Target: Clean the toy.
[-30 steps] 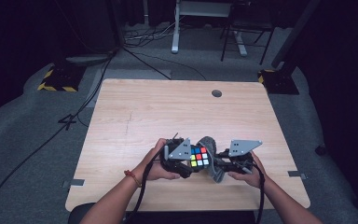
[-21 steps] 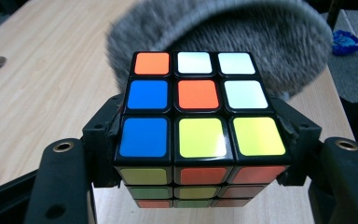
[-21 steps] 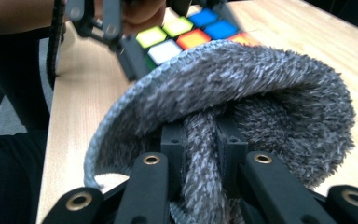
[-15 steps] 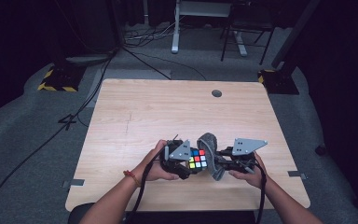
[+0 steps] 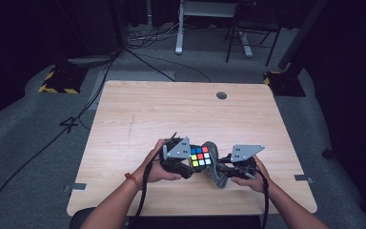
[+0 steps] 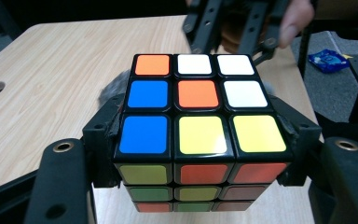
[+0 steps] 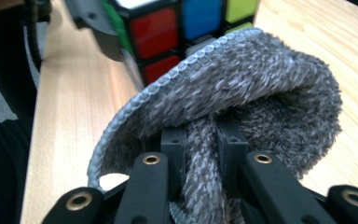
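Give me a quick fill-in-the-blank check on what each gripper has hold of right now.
1. The left gripper is shut on a puzzle ____, pressing on two opposite sides of it.
2. The right gripper pinches a fold of a fuzzy ____ cloth.
3. On the cube, the centre square of the face towards the left gripper view's camera is ____.
4. Both grippers are over a ____ table.

Missing words: cube; grey; orange; wooden

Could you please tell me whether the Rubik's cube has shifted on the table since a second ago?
No. In the high view the Rubik's cube sits in the same spot below the table's round hole, between both grippers.
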